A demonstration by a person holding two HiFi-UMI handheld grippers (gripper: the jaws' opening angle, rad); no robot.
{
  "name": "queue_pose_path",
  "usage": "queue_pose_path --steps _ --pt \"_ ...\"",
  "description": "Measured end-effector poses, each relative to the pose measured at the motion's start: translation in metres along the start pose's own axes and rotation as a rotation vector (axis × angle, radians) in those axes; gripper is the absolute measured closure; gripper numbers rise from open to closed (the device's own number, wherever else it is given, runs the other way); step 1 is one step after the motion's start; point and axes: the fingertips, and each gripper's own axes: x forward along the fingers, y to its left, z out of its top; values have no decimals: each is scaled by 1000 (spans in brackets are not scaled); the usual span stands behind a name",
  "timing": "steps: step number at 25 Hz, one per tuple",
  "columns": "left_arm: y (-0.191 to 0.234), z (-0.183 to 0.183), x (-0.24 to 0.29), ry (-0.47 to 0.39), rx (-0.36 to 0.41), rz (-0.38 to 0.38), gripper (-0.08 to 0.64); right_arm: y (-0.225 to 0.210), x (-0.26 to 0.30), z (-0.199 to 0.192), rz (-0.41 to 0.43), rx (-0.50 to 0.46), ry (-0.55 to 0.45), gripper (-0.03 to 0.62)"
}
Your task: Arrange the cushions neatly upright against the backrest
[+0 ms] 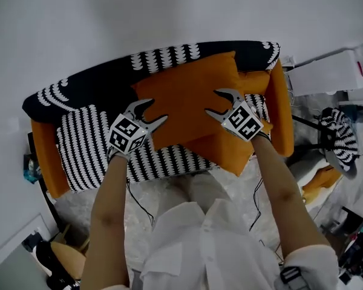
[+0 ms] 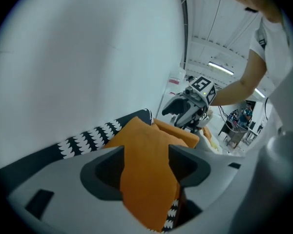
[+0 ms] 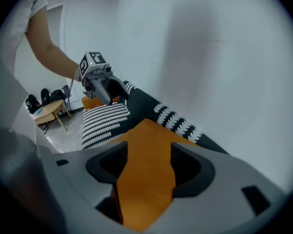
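A large orange cushion (image 1: 187, 98) leans against the sofa's black-and-white backrest (image 1: 103, 83). A second orange cushion (image 1: 230, 151) lies tilted in front of it at the right, and a third (image 1: 254, 80) peeks out behind. My left gripper (image 1: 157, 110) stands open at the big cushion's left edge. At that cushion's right side my right gripper (image 1: 213, 101) is open too. In the left gripper view the orange cushion (image 2: 146, 179) runs between the spread jaws of the left gripper (image 2: 145, 155). The right gripper view shows the orange cushion (image 3: 146, 179) passing through the right gripper (image 3: 149, 150) likewise.
The sofa has orange armrests (image 1: 48, 156) (image 1: 281, 107) and a striped seat (image 1: 85, 141). A white wall stands behind it. A striped object on a stand (image 1: 342, 135) and white boxes (image 1: 333, 71) crowd the right. A low wooden table (image 3: 49, 112) stands beyond the sofa's left end.
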Motion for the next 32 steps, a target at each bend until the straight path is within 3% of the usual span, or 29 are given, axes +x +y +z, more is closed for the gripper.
queue_pose_path --steps 11,23,28,32 --pt "73 -48 77 342 169 -39 241 -80 67 -61 93 -316 335 282" --pt "135 -79 130 543 255 23 230 -136 136 -80 95 -571 548 282" --pt "134 -101 143 647 330 -3 230 -135 152 -93 122 -534 601 280" --pt "128 -118 151 690 363 20 230 -130 155 -102 84 -546 615 337"
